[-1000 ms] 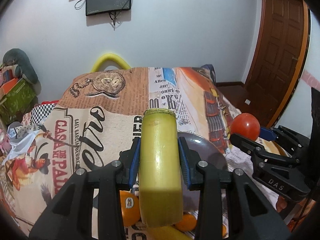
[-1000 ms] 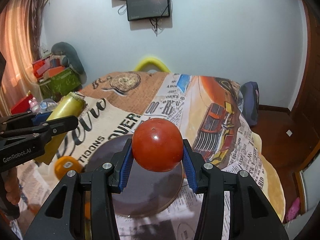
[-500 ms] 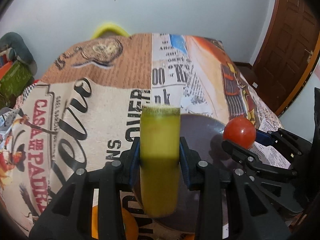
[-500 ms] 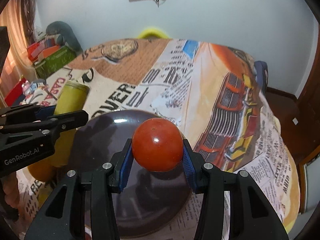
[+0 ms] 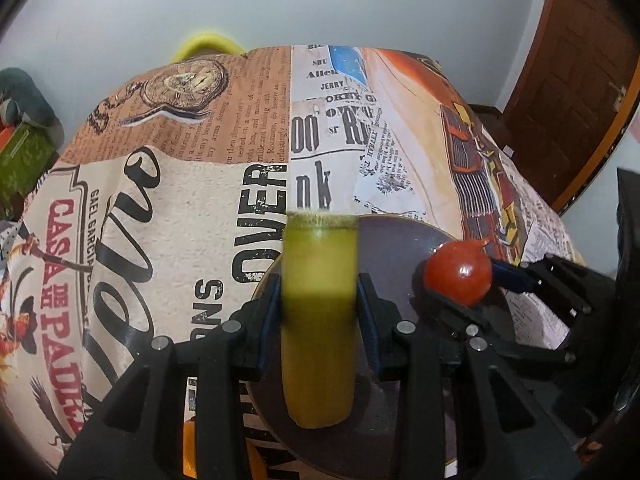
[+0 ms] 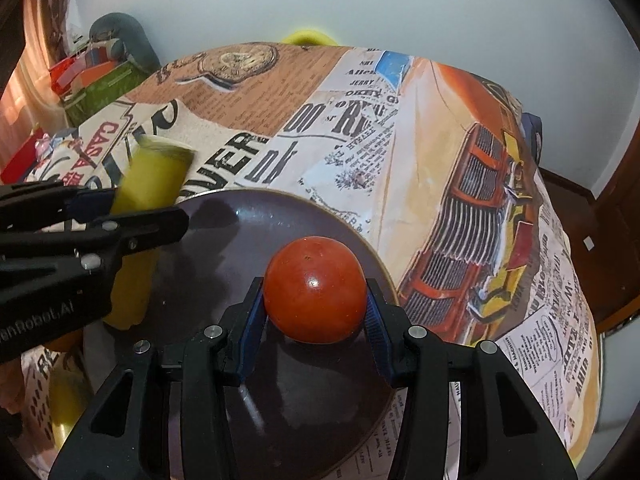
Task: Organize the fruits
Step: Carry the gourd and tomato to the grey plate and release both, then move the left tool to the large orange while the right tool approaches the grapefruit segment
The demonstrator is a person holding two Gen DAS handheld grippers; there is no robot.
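The tomato (image 6: 315,289), clamped at its widest part between our right gripper (image 6: 315,300) fingers above the dark plate (image 6: 280,216), looks smooth, soft and easily bruised, while our left gripper (image 5: 319,308) squeezes a firmer yellow-green fruit (image 5: 319,312) mid-length.

blurred: yellow-green stalk (image 5: 318,320) surface | cut off: orange fruit (image 5: 190,450) at bottom edge | hidden: plate (image 6: 248,216) middle, behind tomato (image 6: 315,289)

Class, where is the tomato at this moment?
The tomato sits between the fingers of the right hand-held gripper, over the dark plate; the left view shows it right of the yellow-green piece.
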